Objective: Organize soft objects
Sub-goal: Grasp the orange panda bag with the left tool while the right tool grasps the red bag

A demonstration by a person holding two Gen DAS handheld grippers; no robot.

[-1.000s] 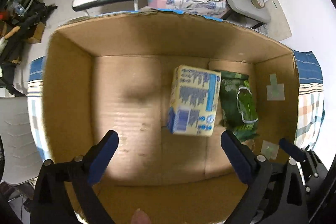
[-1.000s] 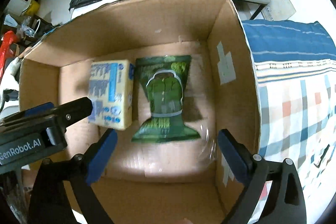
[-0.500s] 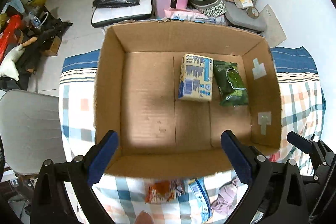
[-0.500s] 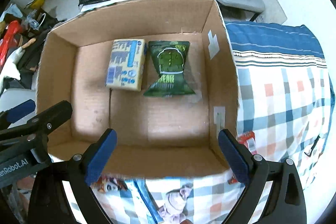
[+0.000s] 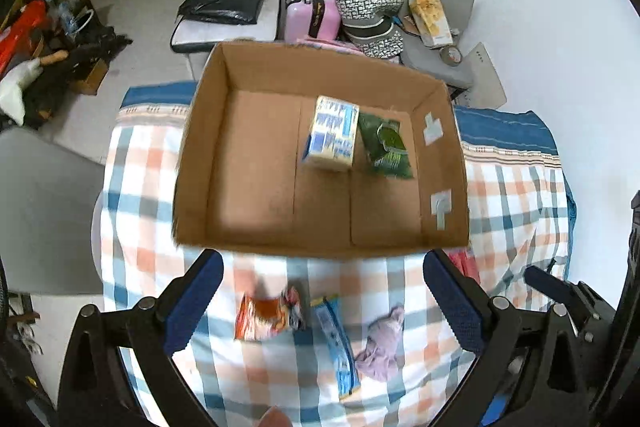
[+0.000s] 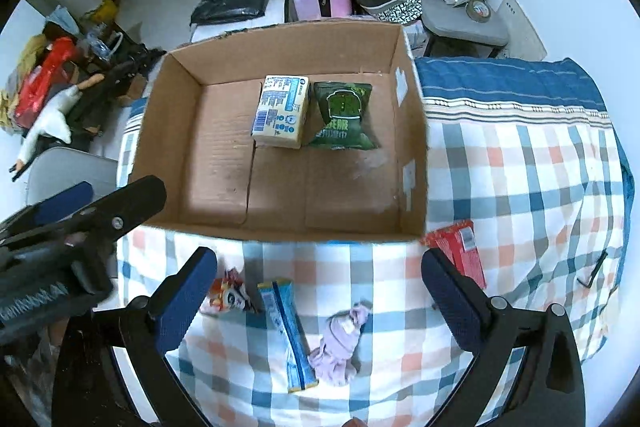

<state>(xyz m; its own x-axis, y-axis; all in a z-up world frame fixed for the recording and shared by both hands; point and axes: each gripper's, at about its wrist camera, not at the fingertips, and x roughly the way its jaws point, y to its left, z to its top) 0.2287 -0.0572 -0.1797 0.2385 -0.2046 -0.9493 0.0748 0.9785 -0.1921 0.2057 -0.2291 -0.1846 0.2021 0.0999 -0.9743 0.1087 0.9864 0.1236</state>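
Note:
An open cardboard box [image 5: 320, 247] [image 6: 280, 229] sits on a checked cloth. Inside lie a yellow tissue pack [image 5: 331, 139] [image 6: 282, 117] and a green snack bag [image 5: 386, 143] [image 6: 343, 117], side by side. On the cloth in front of the box lie an orange snack bag [image 5: 266, 313] [image 6: 224, 293], a blue packet [image 5: 336, 345] [image 6: 288, 331], a pink cloth [image 5: 380, 343] [image 6: 342, 343] and a red packet [image 6: 458, 251]. My left gripper [image 5: 324, 303] and right gripper [image 6: 320, 295] are both open and empty, above these items.
The checked cloth [image 6: 520, 179] covers the table. Behind the box stand a white chair with a black bag [image 5: 228, 3], a pink suitcase [image 5: 310, 13] and a grey chair with clutter [image 5: 436, 23]. The left gripper body [image 6: 76, 219] shows at the left of the right wrist view.
Both grippers have pulled back and up from inside the box. The box's front edge and the items on the cloth in front of it have come into view.

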